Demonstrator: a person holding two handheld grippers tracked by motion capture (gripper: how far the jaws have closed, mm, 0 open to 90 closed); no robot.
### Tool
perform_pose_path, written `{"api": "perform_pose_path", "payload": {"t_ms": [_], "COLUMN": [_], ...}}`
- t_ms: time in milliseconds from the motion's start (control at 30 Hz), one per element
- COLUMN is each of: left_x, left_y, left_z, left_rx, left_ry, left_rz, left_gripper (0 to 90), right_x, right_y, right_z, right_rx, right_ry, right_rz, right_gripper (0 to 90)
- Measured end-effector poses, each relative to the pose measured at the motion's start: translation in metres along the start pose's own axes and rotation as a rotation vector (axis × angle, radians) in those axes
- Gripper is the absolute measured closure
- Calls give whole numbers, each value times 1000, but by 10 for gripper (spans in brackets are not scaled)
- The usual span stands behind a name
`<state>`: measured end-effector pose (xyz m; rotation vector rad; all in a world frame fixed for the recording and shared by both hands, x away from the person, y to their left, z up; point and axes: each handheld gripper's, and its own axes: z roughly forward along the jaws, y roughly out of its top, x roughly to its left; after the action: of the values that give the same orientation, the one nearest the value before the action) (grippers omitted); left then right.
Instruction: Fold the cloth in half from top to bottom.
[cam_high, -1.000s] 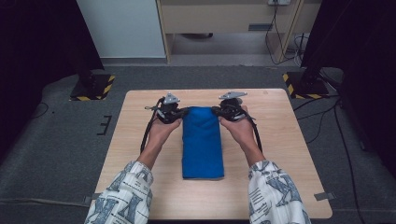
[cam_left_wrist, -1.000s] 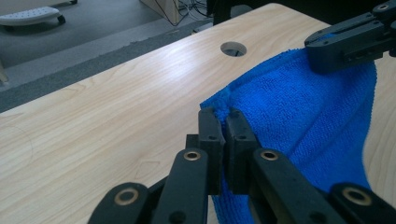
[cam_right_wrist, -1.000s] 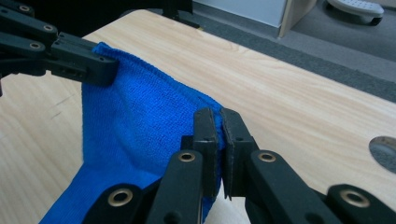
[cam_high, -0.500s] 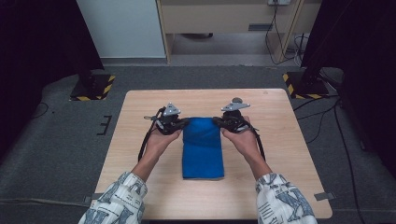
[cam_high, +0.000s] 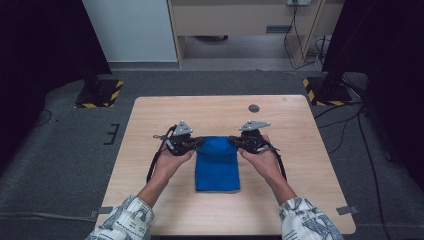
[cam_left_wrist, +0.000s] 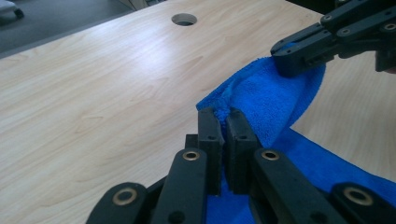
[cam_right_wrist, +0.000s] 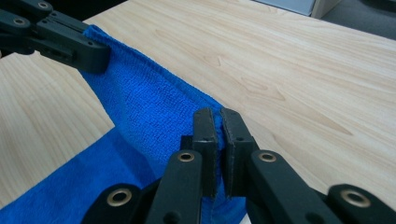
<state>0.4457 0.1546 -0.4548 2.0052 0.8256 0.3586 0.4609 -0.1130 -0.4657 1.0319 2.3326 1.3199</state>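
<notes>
With the left gripper (cam_high: 199, 143) and right gripper (cam_high: 232, 142) fingers clamped on the blue towel's (cam_high: 217, 167) far corners, carry both toward its near edge together, level, so the fold lands square on the tabletop (cam_high: 150, 120).

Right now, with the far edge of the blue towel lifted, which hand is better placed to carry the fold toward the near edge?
Neither clearly: the left gripper and right gripper are each shut on a far corner of the blue towel, level with each other on the table. The fold probably needs both.
</notes>
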Motion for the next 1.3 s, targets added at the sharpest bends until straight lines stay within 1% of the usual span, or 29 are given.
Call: {"api": "perform_pose_path", "payload": {"t_ms": [33, 167, 200, 233, 300, 333, 367, 600, 800, 867, 1033, 1133, 1300], "left_x": [-3, -6, -7, -9, -11, -12, -13, -13, -14, -13, -13, -13, -15], "left_y": [-1, -5, -7, -10, -13, -16, -18, -29, -36, -38, -41, -42, -44], "left_z": [0, 0, -1, -1, 0, 0, 0, 1, 1, 2, 3, 1, -3], "left_rx": [0, 8, 7, 13, 19, 22, 24, 28, 36, 37, 39, 33, 26], "left_ry": [-5, -5, -6, -10, -16, -18, -23, -41, -45, -45, -49, -49, -57], "left_rz": [10, 20, 18, 12, 14, 17, 17, 6, 1, -4, -15, -23, -24], "left_gripper": [860, 859, 859, 859, 858, 856, 855, 851, 840, 837, 836, 835, 830], "right_x": [0, 1, 2, 4, 7, 7, 8, 12, 14, 14, 16, 18, 22], "right_y": [-1, -5, -6, -10, -14, -16, -19, -29, -31, -31, -31, -30, -28], "right_z": [-1, -5, -5, -5, -5, -5, -5, -1, -3, -3, -4, -6, -12], "right_rx": [1, -6, -2, 3, 12, 12, 15, 35, 35, 36, 39, 36, 30], "right_ry": [1, 3, 6, 13, 16, 17, 22, 30, 35, 36, 35, 37, 35], "right_rz": [1, 5, 8, 0, 2, -6, 0, -6, 3, -6, -8, -9, -29], "right_gripper": [862, 861, 860, 859, 857, 857, 856, 854, 852, 851, 850, 849, 846]}}
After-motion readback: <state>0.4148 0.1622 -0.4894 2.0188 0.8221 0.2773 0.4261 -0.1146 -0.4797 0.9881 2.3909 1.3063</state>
